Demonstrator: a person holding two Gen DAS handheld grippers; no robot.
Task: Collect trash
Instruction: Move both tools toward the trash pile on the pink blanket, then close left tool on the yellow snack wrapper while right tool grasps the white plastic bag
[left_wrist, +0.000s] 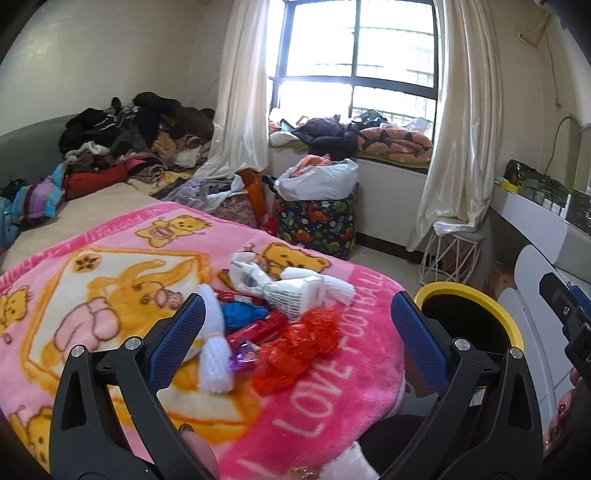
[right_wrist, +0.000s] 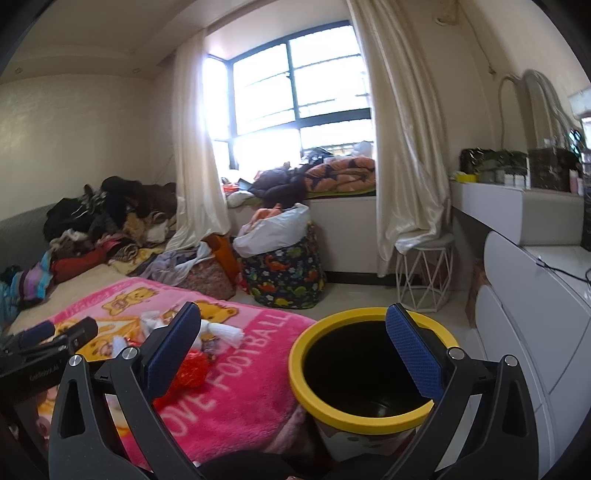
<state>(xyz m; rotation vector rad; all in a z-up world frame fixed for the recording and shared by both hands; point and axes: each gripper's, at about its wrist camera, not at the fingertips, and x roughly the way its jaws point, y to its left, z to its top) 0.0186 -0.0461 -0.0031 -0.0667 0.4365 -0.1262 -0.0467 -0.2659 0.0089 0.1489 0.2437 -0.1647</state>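
A pile of trash lies on the pink blanket (left_wrist: 332, 387): red mesh netting (left_wrist: 295, 350), white foam netting (left_wrist: 291, 288), a white foam sleeve (left_wrist: 214, 358), a blue scrap (left_wrist: 242, 314) and red wrappers (left_wrist: 255, 328). My left gripper (left_wrist: 295, 317) is open and empty, hovering just above the pile. A yellow-rimmed black bin (right_wrist: 365, 369) stands beside the bed; it also shows in the left wrist view (left_wrist: 469, 314). My right gripper (right_wrist: 291, 339) is open and empty above the bin's left rim. The pile shows in the right wrist view (right_wrist: 195, 365), partly hidden by the left finger.
Clothes are heaped at the bed's far end (left_wrist: 129, 136). A dinosaur-print basket (left_wrist: 317, 221) with a white bag stands on the floor by the window. A white wire stool (right_wrist: 424, 273) and white dresser (right_wrist: 535, 295) are at right.
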